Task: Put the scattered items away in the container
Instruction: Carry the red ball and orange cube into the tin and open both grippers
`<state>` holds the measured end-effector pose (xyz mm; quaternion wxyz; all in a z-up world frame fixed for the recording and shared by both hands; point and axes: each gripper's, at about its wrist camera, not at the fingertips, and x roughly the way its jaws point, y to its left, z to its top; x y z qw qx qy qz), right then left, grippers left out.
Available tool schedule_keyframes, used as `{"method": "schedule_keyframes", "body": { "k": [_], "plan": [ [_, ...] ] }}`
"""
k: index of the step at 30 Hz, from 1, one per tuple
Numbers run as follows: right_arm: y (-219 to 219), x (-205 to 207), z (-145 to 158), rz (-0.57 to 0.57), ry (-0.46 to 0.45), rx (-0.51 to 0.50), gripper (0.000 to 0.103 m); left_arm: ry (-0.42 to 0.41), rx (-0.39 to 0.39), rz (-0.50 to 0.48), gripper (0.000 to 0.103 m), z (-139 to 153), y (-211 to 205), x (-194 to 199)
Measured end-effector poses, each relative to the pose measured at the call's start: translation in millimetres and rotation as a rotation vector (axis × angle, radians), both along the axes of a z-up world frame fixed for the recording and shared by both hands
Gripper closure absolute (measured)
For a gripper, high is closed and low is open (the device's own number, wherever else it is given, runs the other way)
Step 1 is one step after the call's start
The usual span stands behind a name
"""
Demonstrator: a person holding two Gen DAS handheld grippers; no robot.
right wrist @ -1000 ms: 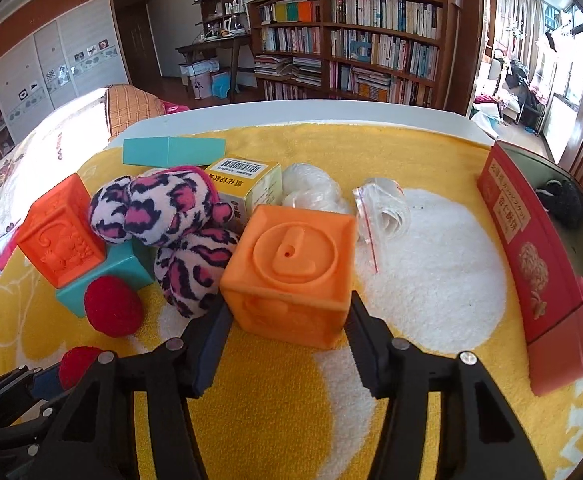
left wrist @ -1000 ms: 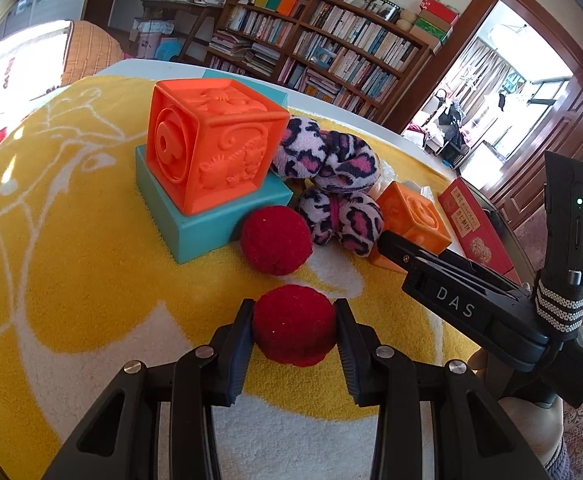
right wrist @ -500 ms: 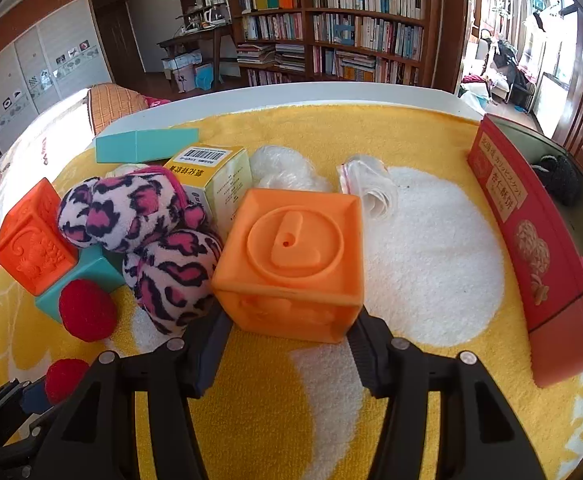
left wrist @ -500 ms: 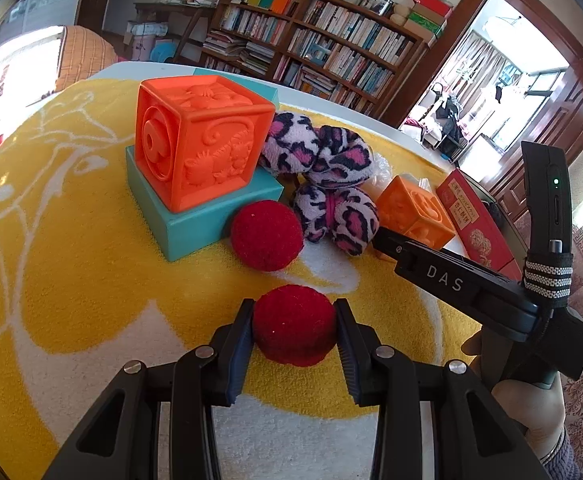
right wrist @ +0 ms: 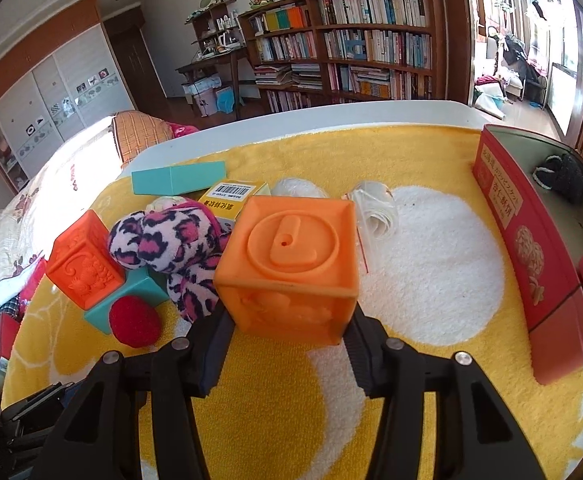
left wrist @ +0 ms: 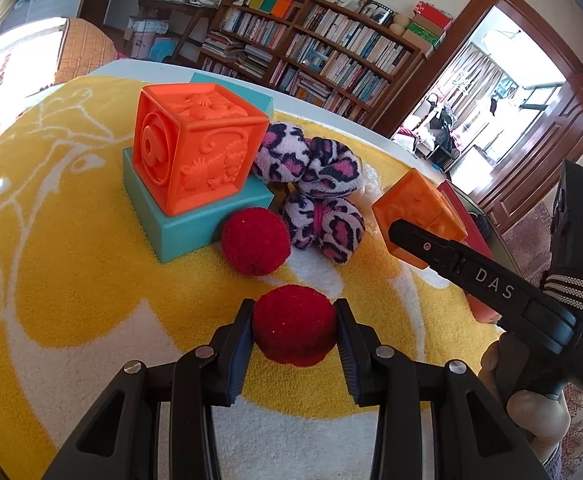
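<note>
orange embossed cube [right wrist: 289,268] pinched in right gripper [right wrist: 287,322], jaws just closing on its sides, cube lifted off the yellow towel [right wrist: 251,420]. red tin container [right wrist: 531,240] at right, well apart. left gripper [left wrist: 293,340] jaws clamp red pom-pom [left wrist: 293,330], low over towel. second red ball [left wrist: 256,241], leopard scrunchies [left wrist: 311,196] near, on the tabletop.

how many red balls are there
2. One red ball sits between the pads of the left gripper. The other red ball lies on the yellow towel against the teal block. More could be hidden behind the toys.
</note>
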<state>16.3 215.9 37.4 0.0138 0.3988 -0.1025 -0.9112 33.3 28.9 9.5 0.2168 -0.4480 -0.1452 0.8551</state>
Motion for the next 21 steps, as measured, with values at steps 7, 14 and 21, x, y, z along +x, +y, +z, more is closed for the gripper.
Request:
{"method": "schedule_keyframes", "body": {
  "k": [7, 14, 21],
  "plan": [
    [29.0, 21.8, 23.8, -0.051, 0.065, -0.052, 0.047, 0.003, -0.008, -0.010, 0.063, 11.1, 11.5, 1.6],
    [77.7, 43.0, 48.0, -0.165, 0.141, -0.061, 0.047, 0.058, -0.043, -0.070, 0.063, 35.8, 49.3, 2.3],
    [136.9, 60.4, 60.5, -0.298, 0.177, -0.060, 0.047, 0.099, -0.057, -0.185, 0.063, 61.9, 109.1, -1.6]
  ]
}}
